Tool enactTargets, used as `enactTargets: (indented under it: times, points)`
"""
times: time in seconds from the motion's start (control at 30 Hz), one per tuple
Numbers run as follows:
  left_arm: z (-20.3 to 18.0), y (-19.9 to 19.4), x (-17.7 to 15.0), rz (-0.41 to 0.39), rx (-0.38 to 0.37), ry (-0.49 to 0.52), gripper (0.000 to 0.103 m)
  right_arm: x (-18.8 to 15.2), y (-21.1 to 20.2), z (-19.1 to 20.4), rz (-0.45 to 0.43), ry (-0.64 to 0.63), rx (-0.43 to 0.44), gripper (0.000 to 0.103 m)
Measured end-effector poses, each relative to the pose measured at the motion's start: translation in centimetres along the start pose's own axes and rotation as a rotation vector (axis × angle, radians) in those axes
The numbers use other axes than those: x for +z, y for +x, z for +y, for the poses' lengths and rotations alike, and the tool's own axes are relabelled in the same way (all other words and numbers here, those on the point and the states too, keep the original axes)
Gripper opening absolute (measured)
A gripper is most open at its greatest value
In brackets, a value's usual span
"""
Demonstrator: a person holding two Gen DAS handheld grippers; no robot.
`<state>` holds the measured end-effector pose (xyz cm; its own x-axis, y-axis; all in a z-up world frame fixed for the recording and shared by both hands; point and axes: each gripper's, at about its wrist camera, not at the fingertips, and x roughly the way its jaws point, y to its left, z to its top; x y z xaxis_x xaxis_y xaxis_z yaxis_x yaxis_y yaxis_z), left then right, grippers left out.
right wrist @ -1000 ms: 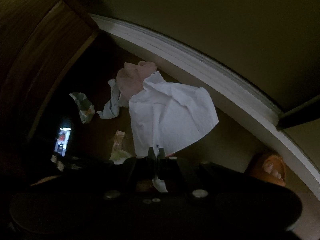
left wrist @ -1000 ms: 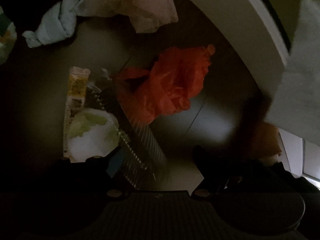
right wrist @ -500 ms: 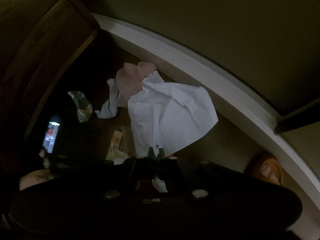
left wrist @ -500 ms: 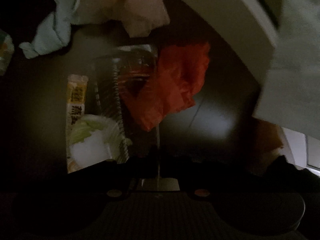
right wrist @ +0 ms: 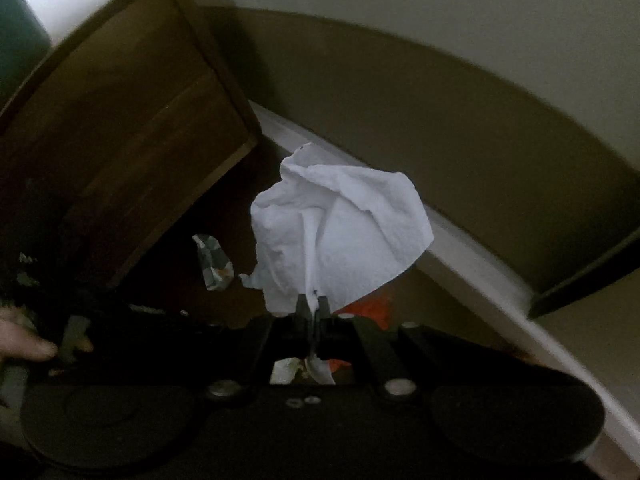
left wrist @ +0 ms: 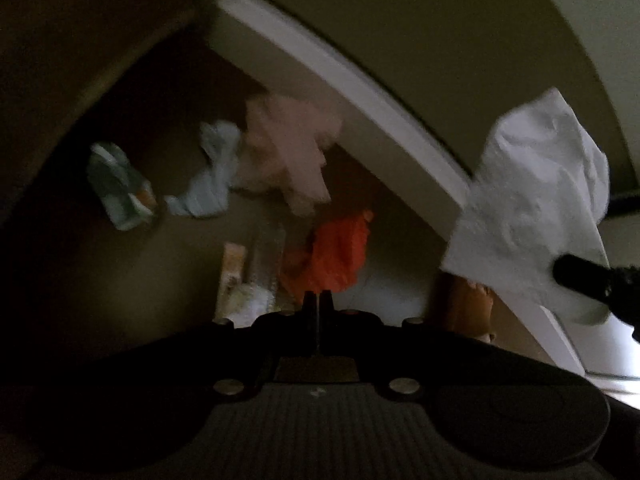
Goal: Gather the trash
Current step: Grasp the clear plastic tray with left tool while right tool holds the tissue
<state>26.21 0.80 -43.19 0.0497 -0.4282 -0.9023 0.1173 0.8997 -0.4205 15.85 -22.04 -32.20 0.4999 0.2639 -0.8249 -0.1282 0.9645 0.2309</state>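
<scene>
My right gripper [right wrist: 312,304] is shut on a large white paper towel [right wrist: 340,232], which hangs crumpled above the floor. The same paper towel [left wrist: 532,208] shows at the right of the left wrist view, with a black right finger [left wrist: 576,274] on it. My left gripper [left wrist: 318,300] is shut, with only a thin pale line between its fingers, and I see nothing lifted in it. Beyond its tips, down on the dim floor, lie an orange plastic bag [left wrist: 336,256], a clear plastic tray [left wrist: 266,264] and a yellow wrapper [left wrist: 234,264].
More litter lies farther off: a pink crumpled sheet [left wrist: 288,148], a pale blue wad [left wrist: 212,176] and a green-white packet [left wrist: 120,188]. A white baseboard [left wrist: 360,92] and wall close the right side. A dark wooden cabinet [right wrist: 120,120] stands left. A hand [right wrist: 24,344] is at the left edge.
The left jaws went from open around the clear tray to shut. Both grippers then rose, so the floor litter looks smaller. The paper towel stayed in the right gripper.
</scene>
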Motion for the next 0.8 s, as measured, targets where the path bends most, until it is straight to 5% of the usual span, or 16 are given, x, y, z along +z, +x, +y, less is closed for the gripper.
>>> enactTargets:
  times: [0.17, 0.37, 0.4, 0.47, 0.5, 0.67, 0.8]
  points:
    - [0.1, -1.1, -0.3, 0.004, 0.030, 0.040, 0.001, -0.1, -1.4, -0.4, -0.023, -0.015, -0.014, 0.001]
    - [0.1, 2.8, -0.6, 0.089, 0.068, 0.115, 0.010, -0.6, 0.7, -1.2, 0.004, -0.007, 0.007, 0.001]
    - [-0.3, 3.6, -0.7, 0.095, 0.084, 0.152, 0.022, -0.5, 1.2, -1.4, 0.012, -0.007, 0.014, 0.001]
    - [-0.8, 5.2, -0.9, 0.097, 0.095, 0.221, 0.062, -0.5, 2.0, -2.1, 0.019, -0.005, 0.029, 0.001]
    - [-1.0, 6.1, -1.0, 0.103, 0.091, 0.241, 0.091, -0.4, 2.5, -2.5, 0.023, -0.002, 0.038, 0.001]
    - [-0.9, 11.8, -0.8, 0.136, 0.168, 0.297, 0.097, -0.4, 4.4, -4.0, 0.043, 0.035, 0.076, 0.001]
    - [1.2, 15.4, 0.6, 0.143, 0.223, 0.216, 0.096, -0.6, 5.0, -4.2, 0.049, 0.052, 0.109, 0.001]
